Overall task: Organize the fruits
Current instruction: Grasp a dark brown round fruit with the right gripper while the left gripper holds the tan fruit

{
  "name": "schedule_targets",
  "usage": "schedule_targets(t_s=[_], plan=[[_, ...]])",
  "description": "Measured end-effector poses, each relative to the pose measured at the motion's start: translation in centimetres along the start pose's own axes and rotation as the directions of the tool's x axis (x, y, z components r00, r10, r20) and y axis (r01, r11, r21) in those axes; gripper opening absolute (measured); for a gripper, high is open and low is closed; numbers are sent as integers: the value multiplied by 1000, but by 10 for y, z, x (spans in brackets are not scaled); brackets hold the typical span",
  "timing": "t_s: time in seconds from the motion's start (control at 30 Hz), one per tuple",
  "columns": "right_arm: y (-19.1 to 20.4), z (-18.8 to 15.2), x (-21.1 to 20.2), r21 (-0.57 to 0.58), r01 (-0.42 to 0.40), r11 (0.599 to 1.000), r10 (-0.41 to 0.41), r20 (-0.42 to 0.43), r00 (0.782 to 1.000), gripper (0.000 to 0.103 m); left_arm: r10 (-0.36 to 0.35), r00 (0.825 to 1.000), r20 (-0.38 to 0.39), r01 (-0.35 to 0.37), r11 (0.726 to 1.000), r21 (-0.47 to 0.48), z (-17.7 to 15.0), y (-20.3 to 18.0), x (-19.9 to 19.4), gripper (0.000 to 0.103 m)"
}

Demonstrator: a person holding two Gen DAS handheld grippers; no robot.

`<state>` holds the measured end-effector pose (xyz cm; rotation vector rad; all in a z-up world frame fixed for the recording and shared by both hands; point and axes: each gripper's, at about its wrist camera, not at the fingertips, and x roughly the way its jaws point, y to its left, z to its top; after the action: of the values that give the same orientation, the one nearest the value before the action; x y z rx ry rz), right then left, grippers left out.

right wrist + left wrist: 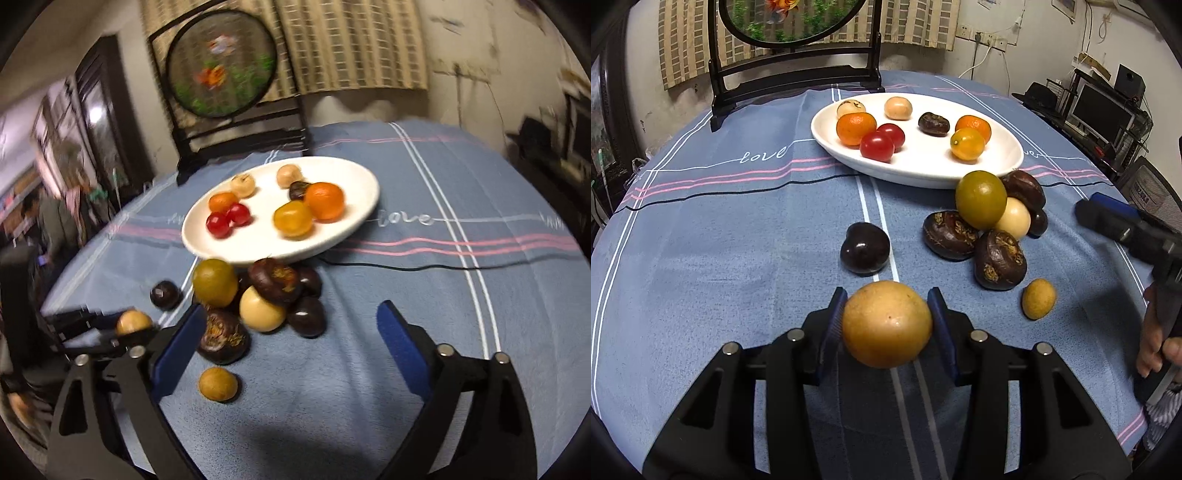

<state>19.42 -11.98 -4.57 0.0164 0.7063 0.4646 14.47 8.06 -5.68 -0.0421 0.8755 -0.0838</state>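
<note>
The left gripper [887,325] pinches a round yellow fruit [886,324] just above the blue tablecloth [738,240]. The right gripper [291,332] is spread wide (nothing between), near loose fruits beside the white plate [354,229].

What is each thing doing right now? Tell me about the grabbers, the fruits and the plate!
left gripper: shut on the tan round fruit
right gripper: open, nothing between its fingers
white plate: on the tablecloth, holding eight fruits
green-yellow fruit: resting on the pile beside the plate
small tan fruit: lying alone on the cloth
</note>
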Motion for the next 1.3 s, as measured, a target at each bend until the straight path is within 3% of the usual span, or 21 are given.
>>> schedule_targets(t_s=[0.13,0.2,0.3,0.4,0.57,0.87,1.03,1.17,1.3], plan=[[14,5,13,-85,55,995,-56,-6,998,92,-4,1000,-4,4,1000,-1,-1,0,1,46],[16,11,19,-116,71,991,-73,-9,997,83,-4,1000,-7,4,1000,3,-1,0,1,46],[16,15,34,-151,73,986,-80,-38,996,78,-8,1000,-9,8,1000,2,-1,0,2,46],[13,14,41,-134,48,990,-57,-64,996,67,-13,1000,-16,13,1000,1,-1,1,3,46],[4,19,46,-80,17,997,-23,-69,997,57,-16,1000,-25,16,1000,2,-1,1,5,46],[-7,22,60,30,-101,994,104,-130,986,56,-20,998,-52,20,1000,2,-2,0,10,46],[-5,22,57,27,-100,995,103,-125,987,54,-23,998,-54,23,1000,1,-2,1,11,46],[-3,19,51,19,-97,995,98,-111,989,43,-27,998,-53,27,1000,-2,-2,1,10,46],[1,15,43,0,-85,996,85,-100,991,40,-26,998,-52,26,1000,4,-3,1,9,46]])
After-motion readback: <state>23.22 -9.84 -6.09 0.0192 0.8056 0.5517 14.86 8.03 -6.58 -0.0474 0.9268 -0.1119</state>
